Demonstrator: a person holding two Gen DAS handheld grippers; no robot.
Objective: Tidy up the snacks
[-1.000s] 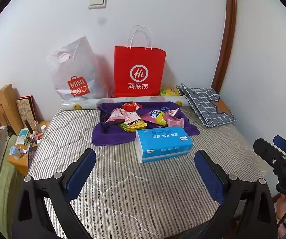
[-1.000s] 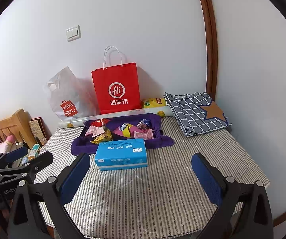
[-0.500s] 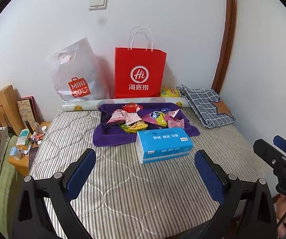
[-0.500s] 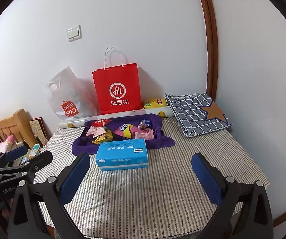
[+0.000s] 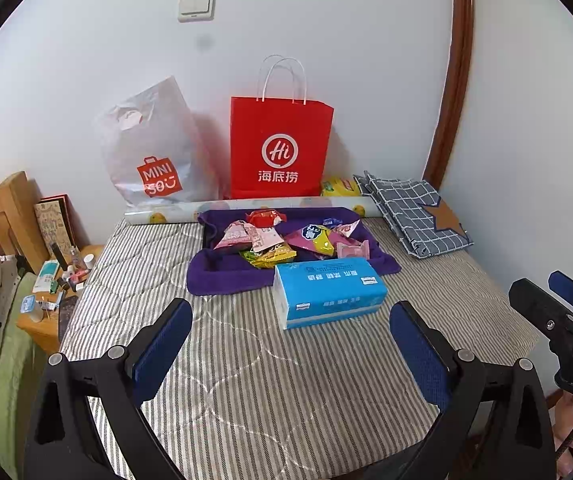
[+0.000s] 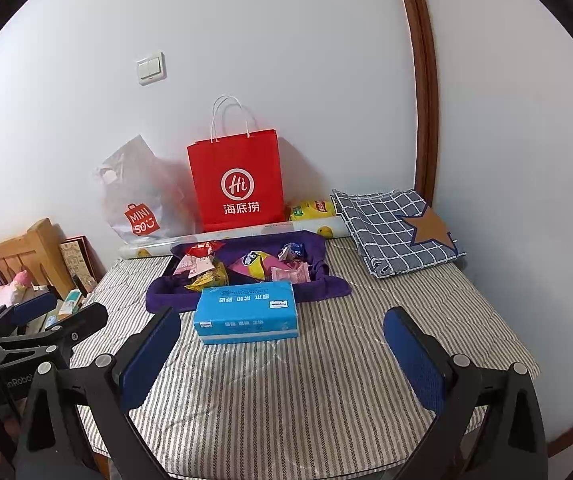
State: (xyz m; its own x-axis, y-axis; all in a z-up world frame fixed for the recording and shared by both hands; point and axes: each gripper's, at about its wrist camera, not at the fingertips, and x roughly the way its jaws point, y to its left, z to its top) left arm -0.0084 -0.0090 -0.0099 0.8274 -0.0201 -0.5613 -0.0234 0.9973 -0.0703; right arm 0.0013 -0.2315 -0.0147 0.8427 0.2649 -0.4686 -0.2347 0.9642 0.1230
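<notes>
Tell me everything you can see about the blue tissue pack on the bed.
The blue tissue pack is a rectangular soft plastic pack, bright blue with white print and a paler band along its lower front edge. It looks sealed and lies flat on the striped mattress, its far side against the purple cloth holding snacks. Neither tongs touch it.

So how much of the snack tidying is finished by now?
Nothing looks done yet. The snack packets lie jumbled on the purple cloth behind the blue tissue pack. The left gripper and the right gripper are open and empty, well short of them. All sorting remains.
</notes>
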